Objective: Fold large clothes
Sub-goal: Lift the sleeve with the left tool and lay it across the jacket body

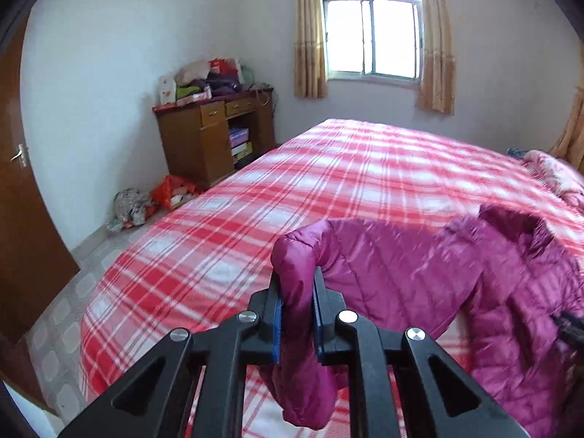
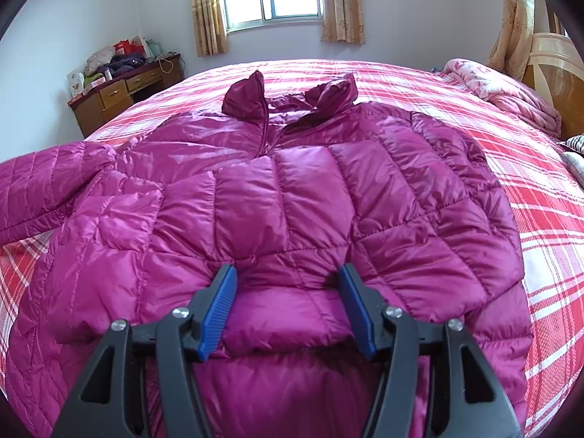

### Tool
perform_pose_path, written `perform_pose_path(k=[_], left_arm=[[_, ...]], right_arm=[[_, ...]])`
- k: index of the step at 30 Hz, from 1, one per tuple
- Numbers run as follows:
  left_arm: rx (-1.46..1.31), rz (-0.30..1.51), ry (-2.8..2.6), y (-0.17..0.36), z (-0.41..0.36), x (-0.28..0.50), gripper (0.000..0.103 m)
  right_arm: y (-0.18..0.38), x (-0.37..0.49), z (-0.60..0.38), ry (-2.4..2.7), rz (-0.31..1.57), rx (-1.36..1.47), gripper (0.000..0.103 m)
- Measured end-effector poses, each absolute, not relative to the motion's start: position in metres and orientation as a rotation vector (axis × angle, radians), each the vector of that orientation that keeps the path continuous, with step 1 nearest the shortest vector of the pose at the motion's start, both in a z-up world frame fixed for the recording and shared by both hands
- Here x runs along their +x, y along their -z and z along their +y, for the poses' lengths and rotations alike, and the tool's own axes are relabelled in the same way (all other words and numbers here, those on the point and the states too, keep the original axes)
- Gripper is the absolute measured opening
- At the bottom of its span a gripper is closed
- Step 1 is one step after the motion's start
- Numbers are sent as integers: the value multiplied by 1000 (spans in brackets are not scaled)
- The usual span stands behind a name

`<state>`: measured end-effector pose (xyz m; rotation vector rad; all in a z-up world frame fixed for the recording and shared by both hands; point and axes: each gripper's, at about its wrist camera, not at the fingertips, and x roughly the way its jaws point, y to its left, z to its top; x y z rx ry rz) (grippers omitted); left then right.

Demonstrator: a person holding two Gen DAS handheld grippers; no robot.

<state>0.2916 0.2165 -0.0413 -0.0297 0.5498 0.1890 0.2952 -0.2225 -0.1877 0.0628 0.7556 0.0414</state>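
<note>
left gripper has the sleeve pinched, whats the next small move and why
Probably carry the sleeve across onto the jacket front. The left gripper is shut on it, lifted off the bed, while the right gripper pins the hem.

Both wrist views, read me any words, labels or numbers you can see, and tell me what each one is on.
None can be read.
Boxes in the wooden desk shelf: print too blurred.
Red bags and white carton piled on the desk: markings too small.
Magenta puffer jacket and plaid bedspread: no text visible.
</note>
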Motion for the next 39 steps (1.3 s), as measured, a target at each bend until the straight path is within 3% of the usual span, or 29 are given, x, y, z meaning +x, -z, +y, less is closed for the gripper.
perform_pose_path(k=[9, 15, 18, 27, 39], left_arm=[[37, 461, 29, -19, 125, 291, 12], [194, 395, 151, -44, 35, 294, 12], [229, 391, 199, -47, -1, 297, 12], [322, 453, 337, -26, -84, 308, 12], [412, 550, 416, 42, -177, 328, 12]], right_arm=[[166, 281, -241, -98, 775, 203, 64], [147, 248, -256, -84, 711, 201, 74], [151, 238, -265, -77, 723, 206, 75], [168, 224, -295, -28, 718, 299, 75], [182, 221, -298, -26, 723, 279, 76]])
